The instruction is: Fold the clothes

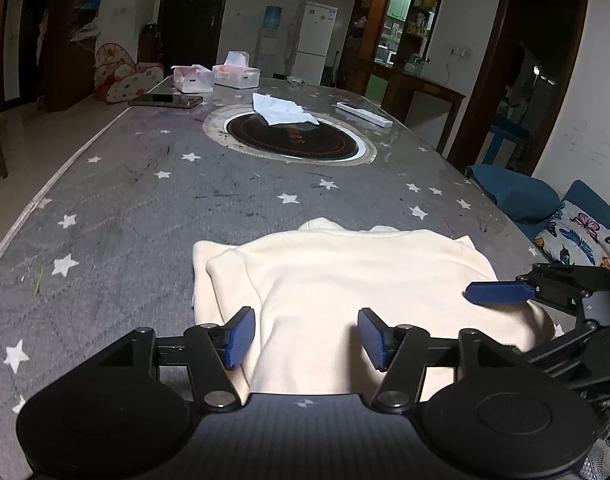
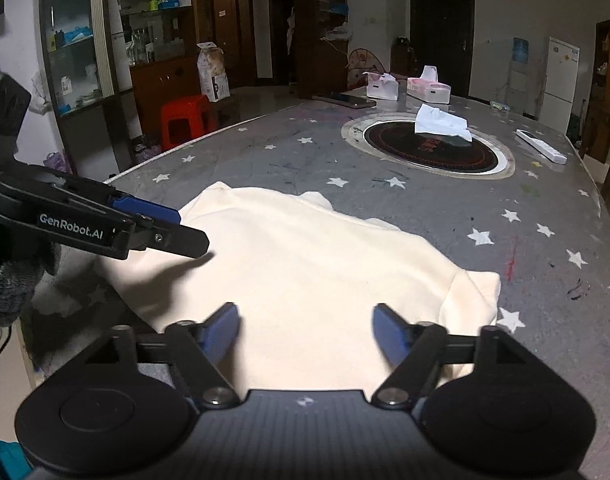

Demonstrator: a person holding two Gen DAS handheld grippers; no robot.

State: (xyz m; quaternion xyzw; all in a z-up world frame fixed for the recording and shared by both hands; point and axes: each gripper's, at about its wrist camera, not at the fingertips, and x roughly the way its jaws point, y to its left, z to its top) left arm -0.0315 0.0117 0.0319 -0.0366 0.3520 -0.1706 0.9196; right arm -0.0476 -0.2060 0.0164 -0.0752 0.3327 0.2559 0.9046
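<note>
On the near part of the grey star-printed tabletop [image 1: 145,184] lies the cream-coloured soft knit garment [image 1: 345,280], already doubled over into a rough rectangle. At its left side we hold the left hand-held gripper [image 1: 305,338] low above the cloth, jaws spread, with nothing pinched between the blue pads. Further right, the right hand-held gripper [image 2: 307,334] hovers over the garment's near edge, jaws likewise spread and empty. We judge the fabric light, limp and thick, likely to sag and slide on itself, so a fold will hold only if both corners are lifted together. We would take hold at the near hem, one corner per gripper, pinching all layers. Beyond, a crumpled white tissue [image 1: 283,110] rests on the round inset hotplate [image 1: 289,140].
</note>
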